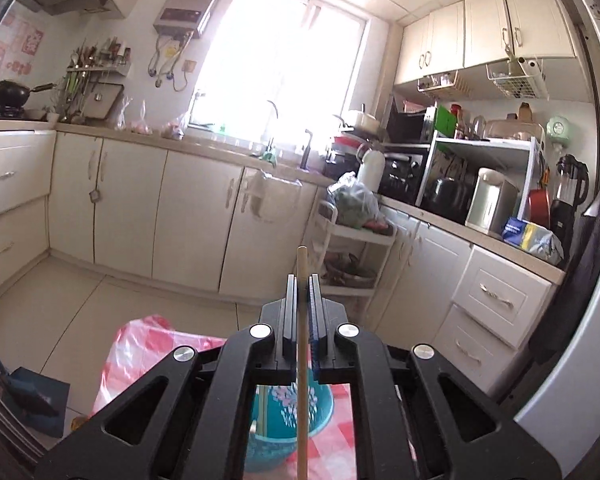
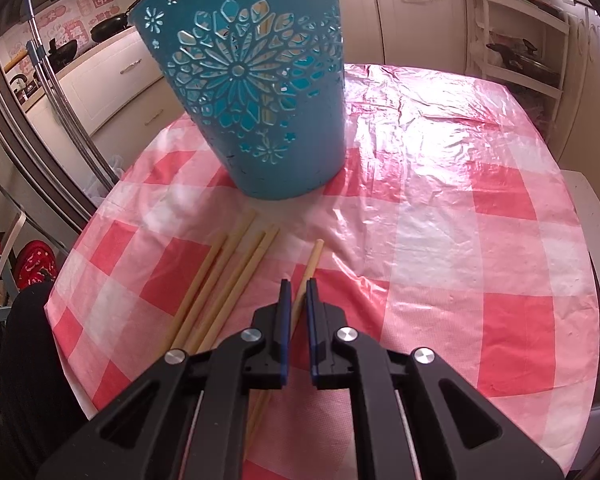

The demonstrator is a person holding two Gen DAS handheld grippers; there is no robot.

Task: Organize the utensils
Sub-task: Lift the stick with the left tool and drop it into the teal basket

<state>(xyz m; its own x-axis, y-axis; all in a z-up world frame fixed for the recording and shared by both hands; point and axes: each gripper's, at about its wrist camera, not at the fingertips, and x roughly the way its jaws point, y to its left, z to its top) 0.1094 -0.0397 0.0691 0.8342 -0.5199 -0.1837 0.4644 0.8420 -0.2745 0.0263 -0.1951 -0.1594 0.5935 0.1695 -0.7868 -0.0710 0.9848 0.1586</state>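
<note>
Partly hidden chopstick in left gripper, ends cropped

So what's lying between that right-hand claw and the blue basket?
In the right wrist view, wooden chopsticks lie on the checked tablecloth between the right gripper and the blue basket. One chopstick runs between its fingers.
</note>
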